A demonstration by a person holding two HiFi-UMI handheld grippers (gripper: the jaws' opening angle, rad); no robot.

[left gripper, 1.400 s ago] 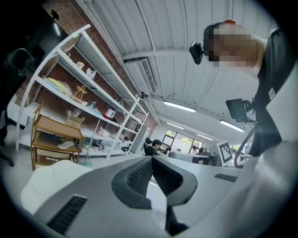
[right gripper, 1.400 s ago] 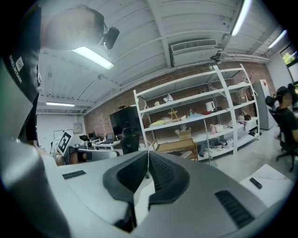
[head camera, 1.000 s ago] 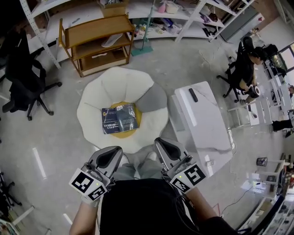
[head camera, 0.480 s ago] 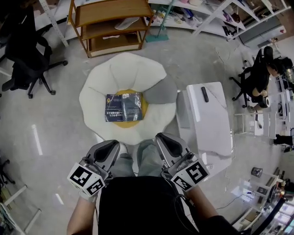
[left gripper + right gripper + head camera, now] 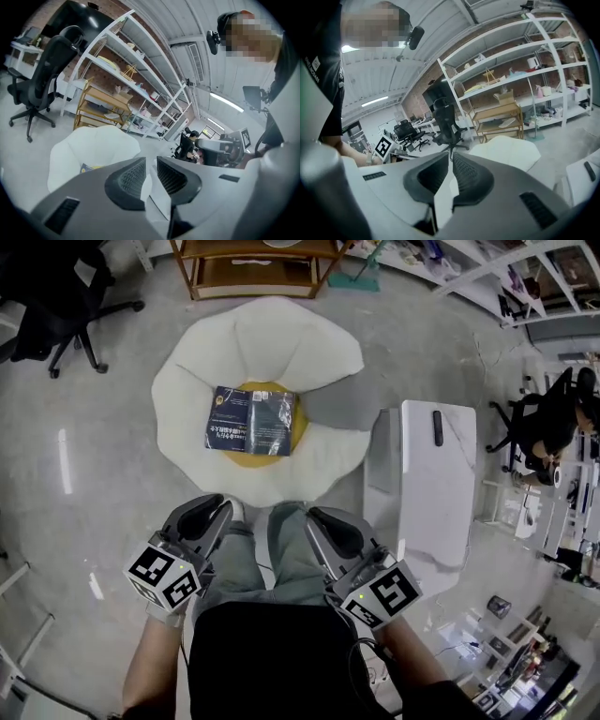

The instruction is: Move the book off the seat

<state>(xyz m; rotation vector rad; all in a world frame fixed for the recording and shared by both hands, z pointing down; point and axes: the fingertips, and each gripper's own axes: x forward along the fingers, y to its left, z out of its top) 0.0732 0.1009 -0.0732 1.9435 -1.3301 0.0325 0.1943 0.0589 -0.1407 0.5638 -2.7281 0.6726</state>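
Status: nothing done yet, judging by the views. Seat [image 5: 262, 334], a white petal-shaped floor cushion, sits at 12 o'clock from the person in the head view, on the concrete floor [image 5: 94, 474]. White bench [image 5: 436, 512] stands just beside it at 3 o'clock, with a dark remote [image 5: 437, 427] near its far end. Grey cushion [image 5: 342, 407] lies on the seat's 3 o'clock petal.

Book [image 5: 251, 421] lies flat and closed on the seat's yellow centre. Its right edge is touching or just beside the grey cushion, can't tell which.

Left claw [image 5: 221, 510] is at 7 o'clock of the book, well apart from it, over the person's left leg. Its jaws have just been opening: released, narrow gap, nothing in it. Right claw [image 5: 312, 517] is at 5 o'clock of the book, same stand-off, with jaws clenched together and empty. Both point toward the seat.

Left to do, my read: the whole job. Close the distance, get jaws onto a book edge, grip, lift clear, set it down off the seat. Bench or floor both look like usable drop spots. The soft seat may sag under a push, so the edge pick could be fiddly.
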